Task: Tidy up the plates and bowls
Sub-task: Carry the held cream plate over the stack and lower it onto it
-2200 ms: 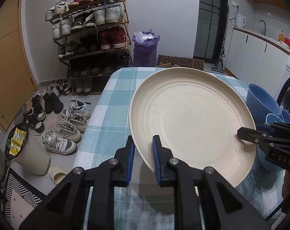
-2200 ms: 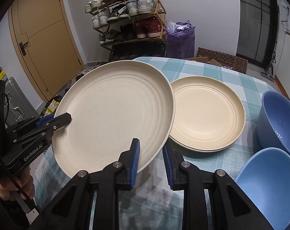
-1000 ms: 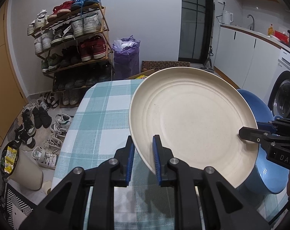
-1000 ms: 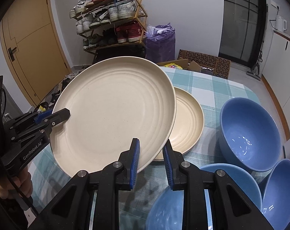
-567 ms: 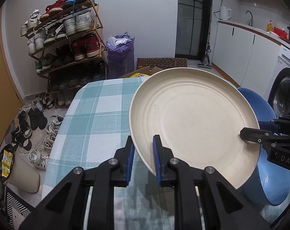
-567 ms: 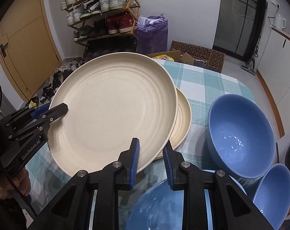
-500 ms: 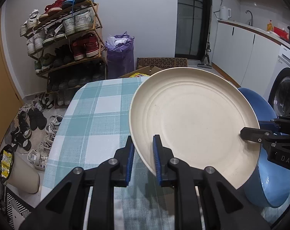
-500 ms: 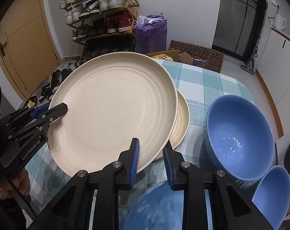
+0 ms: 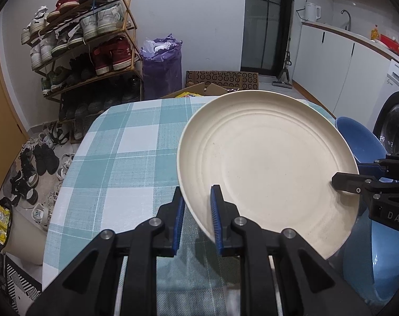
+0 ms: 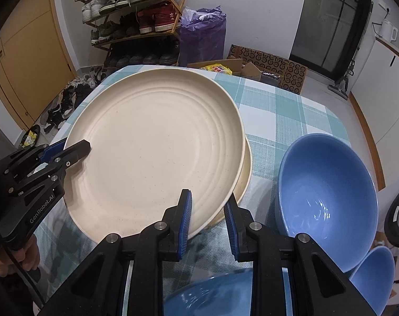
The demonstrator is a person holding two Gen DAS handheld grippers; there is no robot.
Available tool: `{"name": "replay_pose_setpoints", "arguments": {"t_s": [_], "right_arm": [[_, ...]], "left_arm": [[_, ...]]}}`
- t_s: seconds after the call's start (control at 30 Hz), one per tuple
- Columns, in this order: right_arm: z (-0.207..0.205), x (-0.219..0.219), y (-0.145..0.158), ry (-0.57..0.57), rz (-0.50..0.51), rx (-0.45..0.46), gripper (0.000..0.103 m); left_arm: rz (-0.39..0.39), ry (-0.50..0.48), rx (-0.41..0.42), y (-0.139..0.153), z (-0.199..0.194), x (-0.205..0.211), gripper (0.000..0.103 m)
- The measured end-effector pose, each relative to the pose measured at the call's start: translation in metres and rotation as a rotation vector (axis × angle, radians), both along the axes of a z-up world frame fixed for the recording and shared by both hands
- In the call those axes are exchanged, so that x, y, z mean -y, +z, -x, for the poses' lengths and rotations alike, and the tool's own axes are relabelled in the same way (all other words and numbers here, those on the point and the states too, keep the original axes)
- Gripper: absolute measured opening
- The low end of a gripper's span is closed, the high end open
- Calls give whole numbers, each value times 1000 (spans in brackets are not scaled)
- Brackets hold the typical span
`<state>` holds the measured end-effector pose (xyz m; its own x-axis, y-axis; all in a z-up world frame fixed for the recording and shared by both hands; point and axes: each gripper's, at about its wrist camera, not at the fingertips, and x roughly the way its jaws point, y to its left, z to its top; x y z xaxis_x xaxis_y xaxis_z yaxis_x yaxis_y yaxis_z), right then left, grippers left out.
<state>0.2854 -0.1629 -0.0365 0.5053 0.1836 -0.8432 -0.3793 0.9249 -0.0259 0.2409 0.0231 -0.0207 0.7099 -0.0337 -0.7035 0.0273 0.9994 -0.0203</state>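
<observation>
Gleaming cream ridged plate (image 10: 157, 142), tilted.

Large cream plate (image 10: 157, 147) with concentric ridges, tilted, filling frame centre, overlapping a second cream plate (image 10: 246, 168) flat on the checked cloth at its right edge, with three glossy blue bowls at right (image 10: 328, 184), lower right (image 10: 373, 271) and bottom centre (image 10: 212, 292).
</observation>
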Motion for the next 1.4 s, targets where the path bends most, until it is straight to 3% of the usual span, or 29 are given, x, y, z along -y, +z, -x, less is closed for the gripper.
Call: {"name": "replay_pose_setpoints", "arguments": {"t_s": [0.8, 1.4], "right_arm": [[-35, -8, -35, 23, 142, -105, 24], [-42, -12, -44, 15, 233, -110, 26]], "left_arm": [[-25, -11, -71, -37, -33, 12, 19], [-116, -38, -79, -46, -34, 25, 22]]}}
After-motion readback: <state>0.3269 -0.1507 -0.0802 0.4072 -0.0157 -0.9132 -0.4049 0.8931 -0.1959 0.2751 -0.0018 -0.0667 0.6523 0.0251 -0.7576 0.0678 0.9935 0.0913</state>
